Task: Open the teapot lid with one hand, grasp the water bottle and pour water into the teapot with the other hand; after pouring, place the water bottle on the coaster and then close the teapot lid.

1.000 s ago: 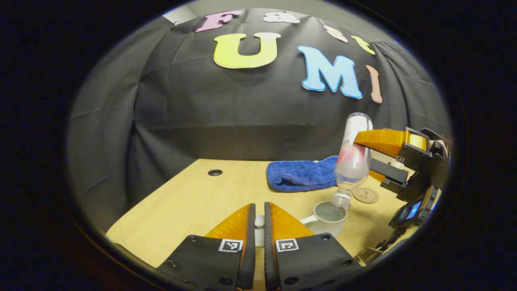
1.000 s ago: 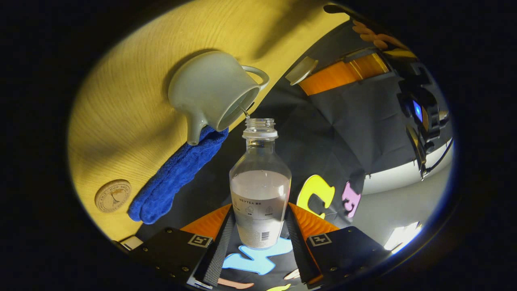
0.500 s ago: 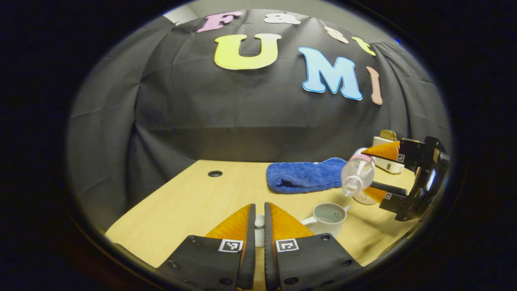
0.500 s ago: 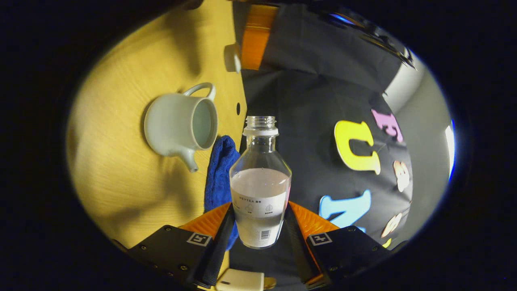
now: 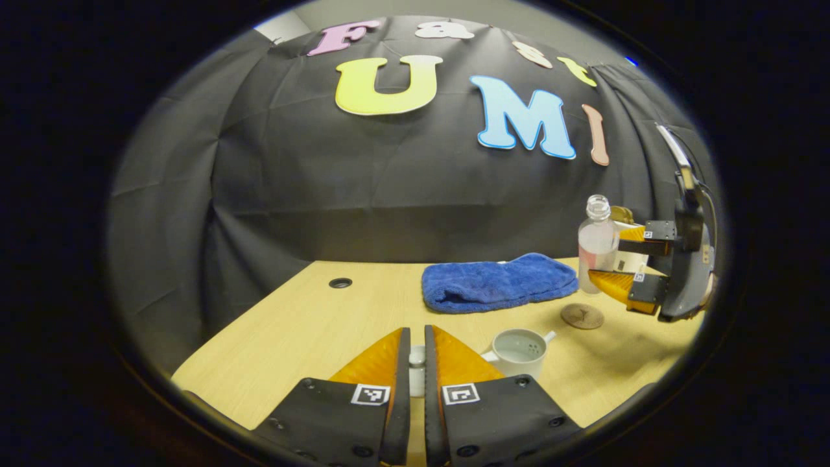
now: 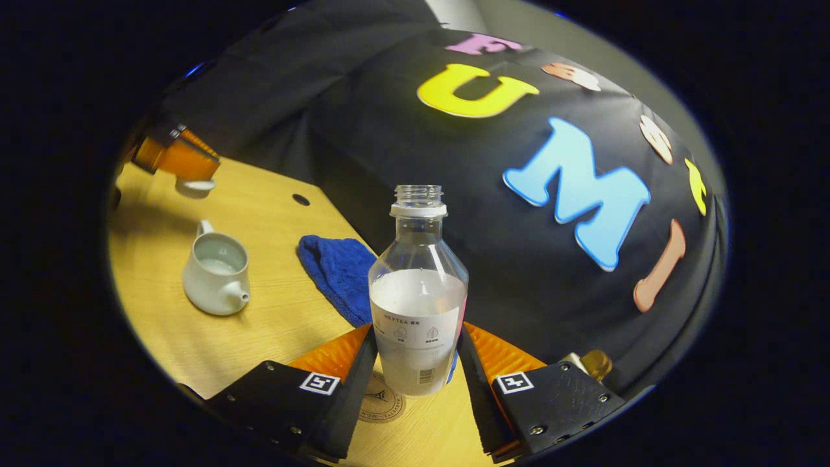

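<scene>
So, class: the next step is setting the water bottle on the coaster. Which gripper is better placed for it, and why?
Right. The right gripper already clamps the upright water bottle just above the coaster; the left gripper is busy holding the teapot lid.

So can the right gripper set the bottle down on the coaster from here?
Probably yes: the bottle is upright in the right gripper, the coaster lies bare just below, and teapot and towel sit clear.

Tipped water bottle (image 6: 418, 292) now back upright, swung away from the teapot (image 6: 214, 266), hovering right above the coaster (image 6: 381, 402).
</scene>
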`<state>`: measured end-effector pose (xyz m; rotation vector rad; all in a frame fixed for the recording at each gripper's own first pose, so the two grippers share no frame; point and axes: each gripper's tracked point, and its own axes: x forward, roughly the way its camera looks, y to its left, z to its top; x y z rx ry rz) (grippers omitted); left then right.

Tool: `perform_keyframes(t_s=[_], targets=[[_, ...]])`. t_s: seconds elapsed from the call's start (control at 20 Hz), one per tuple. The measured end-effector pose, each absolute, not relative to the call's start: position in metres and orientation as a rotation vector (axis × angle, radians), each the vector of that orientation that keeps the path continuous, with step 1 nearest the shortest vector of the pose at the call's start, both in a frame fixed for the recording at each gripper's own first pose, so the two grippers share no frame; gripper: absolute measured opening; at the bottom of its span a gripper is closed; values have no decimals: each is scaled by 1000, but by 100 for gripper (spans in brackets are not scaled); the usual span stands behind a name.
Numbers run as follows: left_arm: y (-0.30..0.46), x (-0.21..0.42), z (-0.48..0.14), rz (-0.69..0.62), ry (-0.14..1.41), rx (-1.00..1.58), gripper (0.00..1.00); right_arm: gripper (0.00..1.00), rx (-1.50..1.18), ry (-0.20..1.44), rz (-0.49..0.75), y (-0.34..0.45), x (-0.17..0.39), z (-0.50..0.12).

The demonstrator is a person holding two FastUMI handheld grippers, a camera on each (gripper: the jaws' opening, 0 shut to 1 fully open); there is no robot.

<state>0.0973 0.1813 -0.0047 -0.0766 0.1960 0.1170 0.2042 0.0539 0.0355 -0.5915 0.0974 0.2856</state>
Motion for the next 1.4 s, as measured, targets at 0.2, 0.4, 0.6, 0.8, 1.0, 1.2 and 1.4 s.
perform_keyframes(t_s=[0.2, 0.4, 0.6, 0.8, 1.0, 1.2, 1.4], targets=[[178, 99, -2, 115, 195, -73, 17, 73, -292, 179, 295, 34, 217, 33], [175, 102, -1, 111, 196, -72, 17, 73, -135, 215, 305, 30, 219, 19], [171, 103, -1, 107, 196, -71, 17, 73, -75, 237, 300, 30, 222, 5], [170, 102, -1, 106, 197, -72, 17, 72, -48, 235, 290, 32, 223, 1], [166, 103, 0, 101, 198, -73, 17, 76, -75, 234, 284, 32, 222, 1], [162, 104, 3, 93, 192, -74, 17, 94, -96, 217, 276, 33, 218, 6], [153, 108, 14, 78, 176, -83, 17, 95, -58, 202, 247, 21, 210, 12]])
